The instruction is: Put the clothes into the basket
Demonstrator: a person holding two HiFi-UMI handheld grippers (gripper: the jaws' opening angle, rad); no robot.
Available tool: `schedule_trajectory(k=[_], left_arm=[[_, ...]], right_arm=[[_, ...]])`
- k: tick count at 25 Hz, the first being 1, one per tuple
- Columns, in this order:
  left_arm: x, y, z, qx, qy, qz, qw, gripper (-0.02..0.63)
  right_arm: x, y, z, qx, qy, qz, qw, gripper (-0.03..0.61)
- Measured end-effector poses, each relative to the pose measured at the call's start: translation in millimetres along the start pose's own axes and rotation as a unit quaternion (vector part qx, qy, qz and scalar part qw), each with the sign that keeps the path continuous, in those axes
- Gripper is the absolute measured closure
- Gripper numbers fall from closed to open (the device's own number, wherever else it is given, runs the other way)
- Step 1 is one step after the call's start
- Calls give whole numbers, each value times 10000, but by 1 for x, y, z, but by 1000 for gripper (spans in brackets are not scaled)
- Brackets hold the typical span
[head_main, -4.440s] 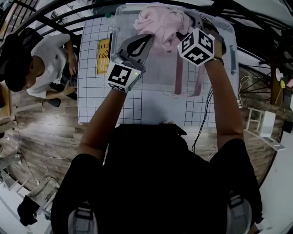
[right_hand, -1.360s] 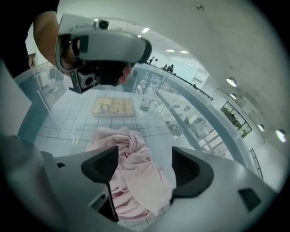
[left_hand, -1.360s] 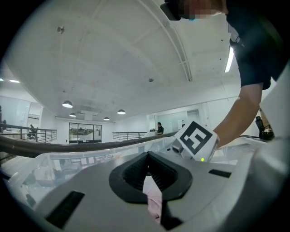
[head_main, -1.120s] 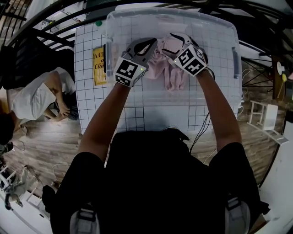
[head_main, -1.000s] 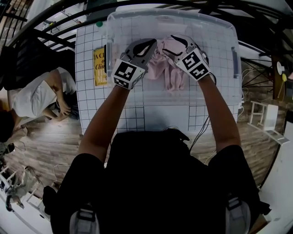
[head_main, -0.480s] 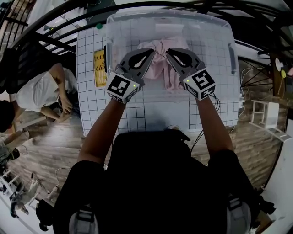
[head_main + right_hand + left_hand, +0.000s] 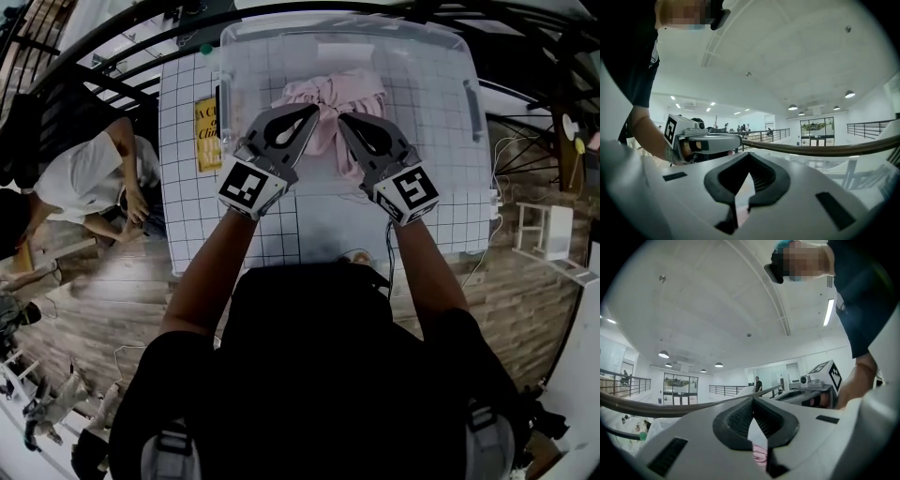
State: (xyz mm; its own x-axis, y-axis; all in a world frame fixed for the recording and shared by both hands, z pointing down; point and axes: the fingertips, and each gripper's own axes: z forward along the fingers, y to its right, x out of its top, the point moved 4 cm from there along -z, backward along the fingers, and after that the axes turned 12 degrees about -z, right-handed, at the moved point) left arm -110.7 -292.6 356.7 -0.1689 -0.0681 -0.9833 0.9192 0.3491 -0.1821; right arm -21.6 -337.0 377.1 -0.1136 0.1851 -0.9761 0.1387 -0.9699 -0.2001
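A pink garment (image 7: 330, 94) lies bunched inside the clear plastic bin (image 7: 469, 108) on the gridded table. My left gripper (image 7: 315, 109) hovers over the bin's near half with its jaws together, tips above the garment's near edge. In the left gripper view, my left gripper (image 7: 753, 401) shows a scrap of the pink garment (image 7: 760, 454) through the gap behind its tips. My right gripper (image 7: 341, 119) is beside it, tips angled toward the left one. Its jaws have just been closing and stand shut with nothing visibly clamped. In the right gripper view, my right gripper (image 7: 749, 171) faces the left gripper (image 7: 710, 143).
The bin sits on a white gridded table (image 7: 187, 187) with a yellow sign (image 7: 207, 134) to its left. A person in a white shirt (image 7: 84, 178) crouches on the wooden floor at the left. Black railings run behind the table. White stools (image 7: 534, 230) stand at the right.
Both grippers have drawn back toward me and risen away from the garment. The right jaws went from open to shut. The garment stays in the bin.
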Motion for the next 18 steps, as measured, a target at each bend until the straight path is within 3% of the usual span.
schedule_trajectory(k=[8,18], left_arm=[[7,18,-10,-88,-20,-31,10000,611],[5,28,-24,-128,-116,-114,9998,611]], right_arm=[[26,-6,-8,-172,132,-101,9997,563],[25,-23,-15,-225,50,-81,9997,563]])
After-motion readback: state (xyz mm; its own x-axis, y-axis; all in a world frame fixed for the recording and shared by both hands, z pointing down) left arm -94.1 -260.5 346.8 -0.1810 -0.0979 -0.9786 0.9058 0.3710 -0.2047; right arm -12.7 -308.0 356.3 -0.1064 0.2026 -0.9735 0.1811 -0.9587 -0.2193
